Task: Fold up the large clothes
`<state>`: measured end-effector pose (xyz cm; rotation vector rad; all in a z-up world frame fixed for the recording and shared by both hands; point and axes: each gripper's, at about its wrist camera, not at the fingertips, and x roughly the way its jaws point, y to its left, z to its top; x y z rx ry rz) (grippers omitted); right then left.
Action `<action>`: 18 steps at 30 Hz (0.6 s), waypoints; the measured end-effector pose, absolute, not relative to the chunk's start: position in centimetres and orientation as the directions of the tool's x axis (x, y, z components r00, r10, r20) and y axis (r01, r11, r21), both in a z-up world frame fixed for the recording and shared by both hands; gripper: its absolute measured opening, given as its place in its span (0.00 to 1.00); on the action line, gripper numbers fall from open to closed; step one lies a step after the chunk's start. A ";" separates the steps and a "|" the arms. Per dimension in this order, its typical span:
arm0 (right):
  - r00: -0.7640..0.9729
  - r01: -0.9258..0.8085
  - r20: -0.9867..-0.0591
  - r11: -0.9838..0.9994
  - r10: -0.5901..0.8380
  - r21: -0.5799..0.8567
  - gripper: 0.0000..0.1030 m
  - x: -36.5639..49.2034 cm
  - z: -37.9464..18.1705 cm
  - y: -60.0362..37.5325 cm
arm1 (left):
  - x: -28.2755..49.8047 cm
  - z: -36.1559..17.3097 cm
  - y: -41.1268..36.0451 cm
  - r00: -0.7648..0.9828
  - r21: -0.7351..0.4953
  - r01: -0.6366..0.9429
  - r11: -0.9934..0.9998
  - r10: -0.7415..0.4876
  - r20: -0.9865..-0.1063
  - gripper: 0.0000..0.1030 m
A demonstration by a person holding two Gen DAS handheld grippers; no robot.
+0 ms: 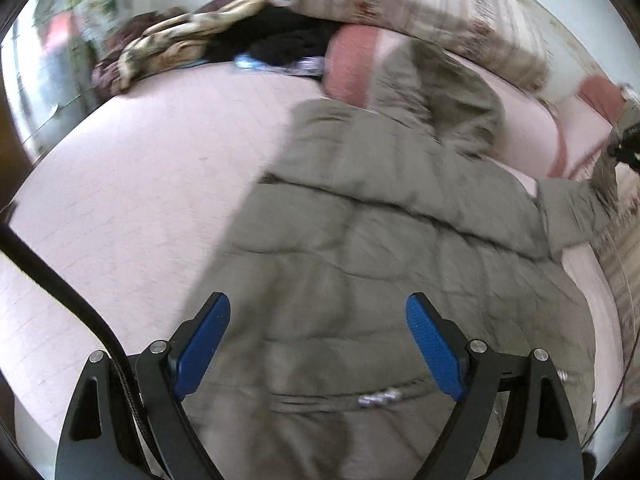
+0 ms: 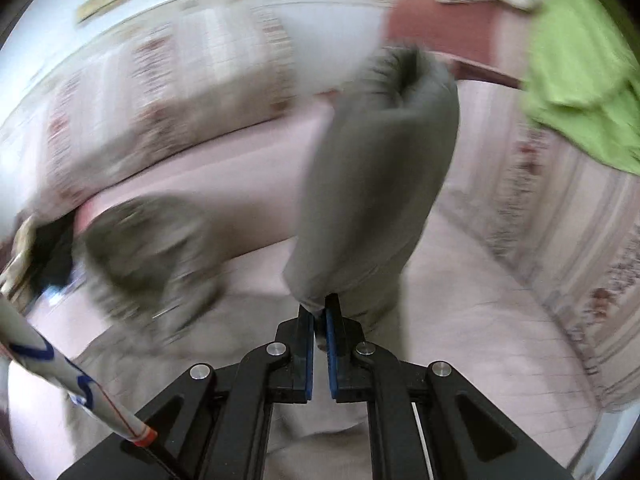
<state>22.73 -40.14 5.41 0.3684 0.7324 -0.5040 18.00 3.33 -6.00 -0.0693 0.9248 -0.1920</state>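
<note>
Lying spread across the pink bed [image 1: 132,184], the grey-green puffer jacket [image 1: 360,248] is filling most of the left wrist view, its quilted body running from the near edge up toward the hood [image 1: 436,92] by the pillows. The left tool [image 1: 318,344] is hanging over the lower body of the jacket with its blue pads wide apart and nothing between them. The right tool [image 2: 319,320] is pinching one sleeve [image 2: 380,176] with its pads closed tight on the fabric near the cuff end, and the sleeve is standing up ahead of it, lifted clear of the bed.

Judging by its look, the jacket is going to handle as light but bulky: soft, springy padding that is likely to puff back open after a fold, and a smooth shell that may be sliding on itself. Seams, the cuff and the hem are looking like the surest places to take hold, since a pinch in mid-panel may be catching only the outer layer.

Both views are blurring heavily. The jacket's near hem is running out of the left wrist view behind the tool, the other sleeve is not showing clearly, and a small shiny patch [image 1: 376,398] low on the jacket is too smeared to identify. A green cloth [image 2: 584,80] is lying at the far right.
</note>
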 end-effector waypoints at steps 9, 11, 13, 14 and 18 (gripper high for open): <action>0.666 0.198 -0.746 0.966 -0.007 0.167 0.05 28.9 2.3 -20.9 | 21.6 -6.6 13.2 0.571 -0.260 -0.149 0.954 -0.131 -0.810 0.86; 0.635 0.151 -0.773 0.978 0.016 0.144 0.05 30.1 0.2 -17.4 | 22.1 -6.9 14.5 0.566 -0.284 -0.187 0.941 -0.133 -0.814 0.86; 0.595 0.126 -0.803 0.987 0.005 0.100 0.05 31.2 -2.3 -14.6 | 22.4 -7.1 15.2 0.559 -0.298 -0.206 0.932 -0.137 -0.818 0.86; 0.579 0.118 -0.815 0.990 -0.002 0.082 0.05 31.6 -3.5 -13.7 | 22.5 -7.2 15.3 0.558 -0.306 -0.209 0.929 -0.144 -0.818 0.86; 0.523 0.079 -0.852 0.997 -0.032 0.011 0.05 32.6 -6.8 -12.0 | 23.0 -7.5 15.6 0.545 -0.324 -0.213 0.922 -0.164 -0.823 0.86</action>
